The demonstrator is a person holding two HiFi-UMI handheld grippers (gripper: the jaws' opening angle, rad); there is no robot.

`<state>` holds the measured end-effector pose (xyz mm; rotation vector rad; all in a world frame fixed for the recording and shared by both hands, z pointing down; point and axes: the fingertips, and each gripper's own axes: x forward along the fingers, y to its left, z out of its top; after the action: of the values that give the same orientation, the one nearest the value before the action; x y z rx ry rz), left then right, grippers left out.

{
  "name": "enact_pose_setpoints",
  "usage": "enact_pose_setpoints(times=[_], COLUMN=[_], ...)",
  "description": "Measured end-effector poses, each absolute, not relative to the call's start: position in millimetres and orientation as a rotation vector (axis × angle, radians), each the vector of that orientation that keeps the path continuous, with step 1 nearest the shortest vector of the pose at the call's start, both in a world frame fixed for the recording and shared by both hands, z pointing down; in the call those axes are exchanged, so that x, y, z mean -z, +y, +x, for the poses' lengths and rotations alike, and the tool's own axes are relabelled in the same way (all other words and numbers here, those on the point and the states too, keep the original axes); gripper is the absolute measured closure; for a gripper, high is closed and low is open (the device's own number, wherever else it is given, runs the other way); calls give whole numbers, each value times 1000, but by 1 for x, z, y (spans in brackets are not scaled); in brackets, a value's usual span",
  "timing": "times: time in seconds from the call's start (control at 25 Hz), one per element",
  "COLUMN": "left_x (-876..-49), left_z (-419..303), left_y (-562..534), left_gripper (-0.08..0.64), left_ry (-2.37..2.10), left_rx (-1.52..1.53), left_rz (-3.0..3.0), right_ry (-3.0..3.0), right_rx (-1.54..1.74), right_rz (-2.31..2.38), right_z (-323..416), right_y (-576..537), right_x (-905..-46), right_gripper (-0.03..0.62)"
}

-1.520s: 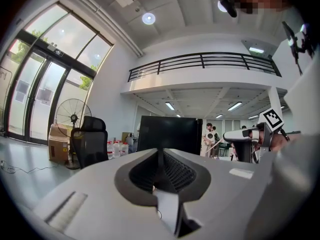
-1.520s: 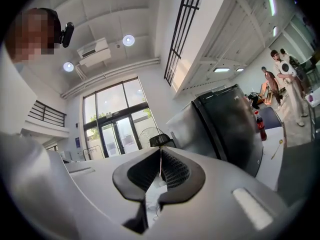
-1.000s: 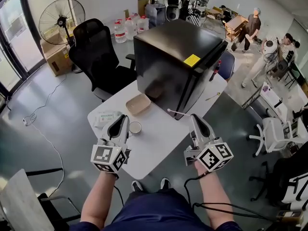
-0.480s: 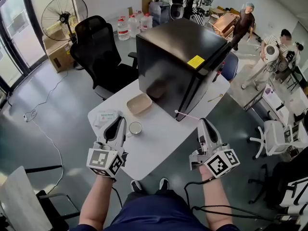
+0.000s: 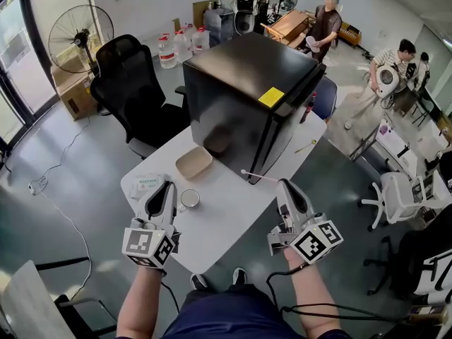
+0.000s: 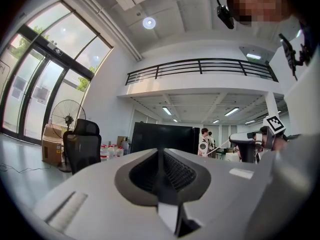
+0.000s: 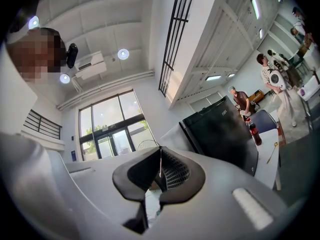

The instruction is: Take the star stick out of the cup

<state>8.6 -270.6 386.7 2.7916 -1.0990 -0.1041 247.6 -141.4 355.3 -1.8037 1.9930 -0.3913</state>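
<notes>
Bright, even daylight pours through the tall windows (image 6: 45, 79), joined by round ceiling lamps (image 7: 123, 53) — shadows are soft. Both gripper views bend fisheye-fashion and darken at the corners; the head view is sharp.

head view: high overhead, steeply down on white table (image 5: 224, 214), left gripper (image 5: 168, 185), right gripper (image 5: 283, 183) | gripper views: close along own jaws, roughly level | shared by all: black cabinet (image 5: 240, 83)
</notes>
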Motion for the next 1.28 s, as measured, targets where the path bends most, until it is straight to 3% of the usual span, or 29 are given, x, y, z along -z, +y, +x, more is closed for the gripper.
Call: enact_pose_setpoints(times=[1.28], left_x=[-391], left_z=[23], left_y=[-285], left_gripper=[529], left_ry=[-1071], left_rx=[94], left_rz=[2786], right_ry=[2014], right_rx=[387], right_rz=[-1775], right_z=[247], right_y=[-153], right_x=[-347], right_gripper=[578])
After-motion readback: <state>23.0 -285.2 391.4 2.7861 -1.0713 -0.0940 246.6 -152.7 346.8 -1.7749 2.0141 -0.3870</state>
